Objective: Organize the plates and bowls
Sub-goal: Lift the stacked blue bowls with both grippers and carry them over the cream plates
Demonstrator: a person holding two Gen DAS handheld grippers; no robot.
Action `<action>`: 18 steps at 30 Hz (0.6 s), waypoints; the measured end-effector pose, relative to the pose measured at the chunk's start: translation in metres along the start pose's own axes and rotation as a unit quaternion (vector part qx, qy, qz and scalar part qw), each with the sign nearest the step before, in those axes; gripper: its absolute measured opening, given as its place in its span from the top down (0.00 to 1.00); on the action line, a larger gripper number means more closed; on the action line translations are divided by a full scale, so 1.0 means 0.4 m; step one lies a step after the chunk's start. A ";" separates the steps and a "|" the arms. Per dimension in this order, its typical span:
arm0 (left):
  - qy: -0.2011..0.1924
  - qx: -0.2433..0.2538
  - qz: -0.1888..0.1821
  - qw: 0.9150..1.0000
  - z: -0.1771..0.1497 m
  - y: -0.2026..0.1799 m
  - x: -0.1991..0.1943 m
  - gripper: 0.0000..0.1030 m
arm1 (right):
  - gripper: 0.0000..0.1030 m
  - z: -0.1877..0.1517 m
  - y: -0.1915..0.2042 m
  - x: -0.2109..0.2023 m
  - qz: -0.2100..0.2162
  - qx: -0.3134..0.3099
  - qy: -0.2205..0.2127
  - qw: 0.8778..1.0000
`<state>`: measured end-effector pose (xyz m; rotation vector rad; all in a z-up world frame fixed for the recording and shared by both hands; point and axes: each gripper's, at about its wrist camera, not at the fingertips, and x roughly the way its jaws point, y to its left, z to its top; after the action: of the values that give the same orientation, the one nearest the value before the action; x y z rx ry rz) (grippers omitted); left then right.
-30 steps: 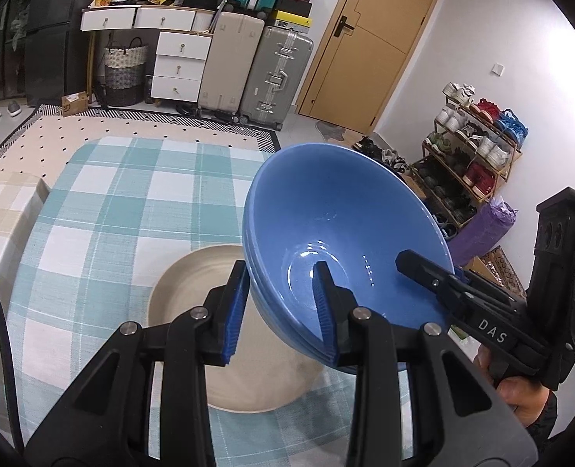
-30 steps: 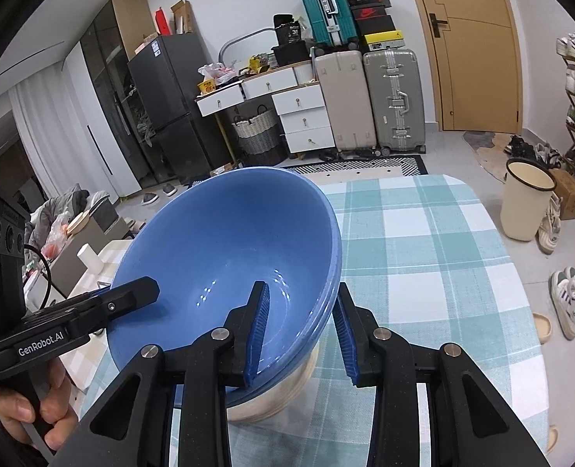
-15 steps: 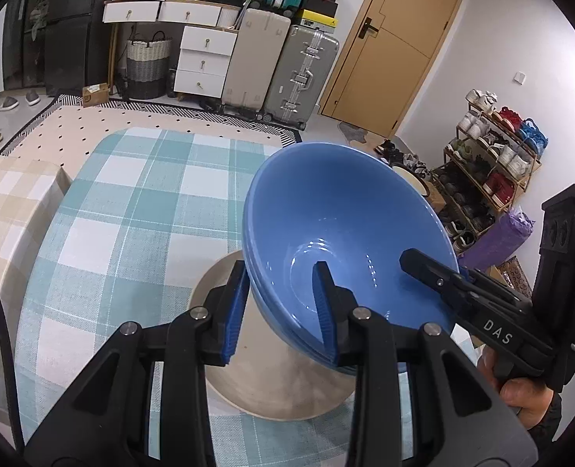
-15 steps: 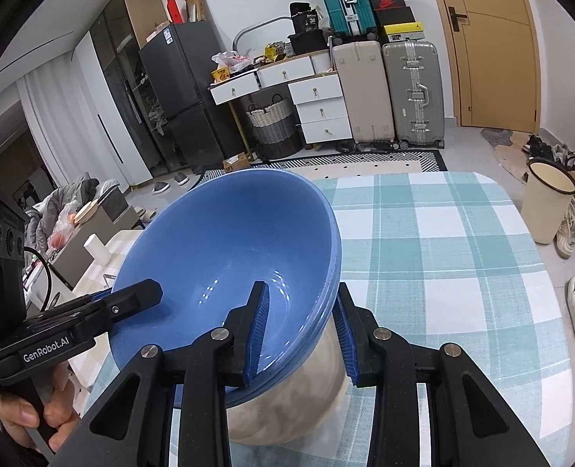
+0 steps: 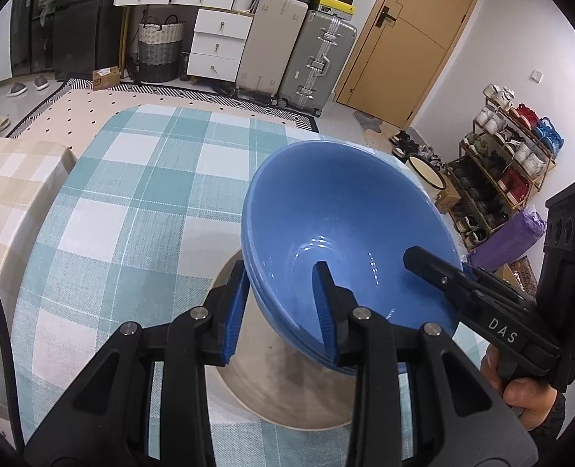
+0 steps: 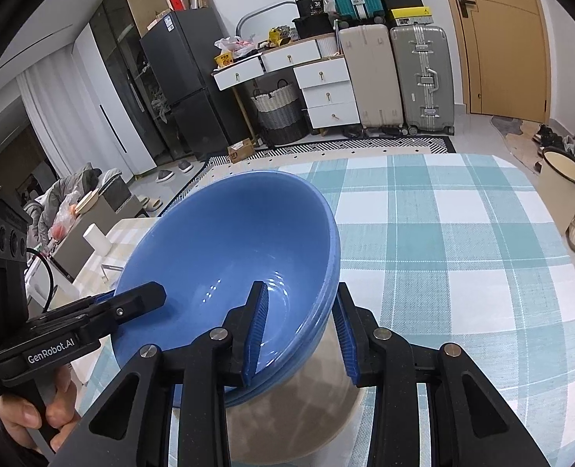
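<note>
I had both grippers on the stack of glossy blue ceramic bowls (image 5: 338, 241), tilted and held over the round beige plate (image 5: 287, 397) on the bench. The left gripper (image 5: 281, 311) had its jaws pinching the rim nearest it, one blue pad inside, one outside. The right gripper (image 6: 299, 330) pinched the opposite rim the same way; its black body showed at the left camera's right edge, a hand (image 5: 521, 385) on its grip. The bench wore a teal-and-white checked cloth (image 6: 462, 241). Beyond it lay a dotted cream rug (image 5: 73, 105), white drawers (image 5: 215, 44), a woven basket (image 5: 157, 48), two upright suitcases (image 5: 299, 54), a tan wooden door (image 5: 412, 43) and a shoe rack (image 5: 509, 148).
</note>
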<state>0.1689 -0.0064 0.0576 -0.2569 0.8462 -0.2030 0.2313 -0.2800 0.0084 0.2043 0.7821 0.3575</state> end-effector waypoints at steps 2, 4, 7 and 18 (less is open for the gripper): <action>0.003 0.000 0.001 1.000 0.001 0.007 0.015 0.71 | 0.67 0.000 -0.004 0.012 -0.001 -0.001 0.002 1.000; 0.006 -0.001 0.003 1.000 0.001 0.012 0.030 0.71 | 0.67 0.000 -0.004 0.024 -0.001 0.000 0.005 1.000; 0.009 0.000 0.007 1.000 0.002 0.016 0.044 0.71 | 0.67 -0.001 -0.012 0.037 0.000 0.002 0.010 1.000; 0.013 0.000 0.010 1.000 0.009 0.032 0.079 0.71 | 0.67 -0.007 -0.014 0.064 0.000 0.003 0.016 1.000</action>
<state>0.1930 -0.0025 0.0334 -0.2456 0.8743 -0.1883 0.2475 -0.2752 -0.0118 0.2043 0.8152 0.3593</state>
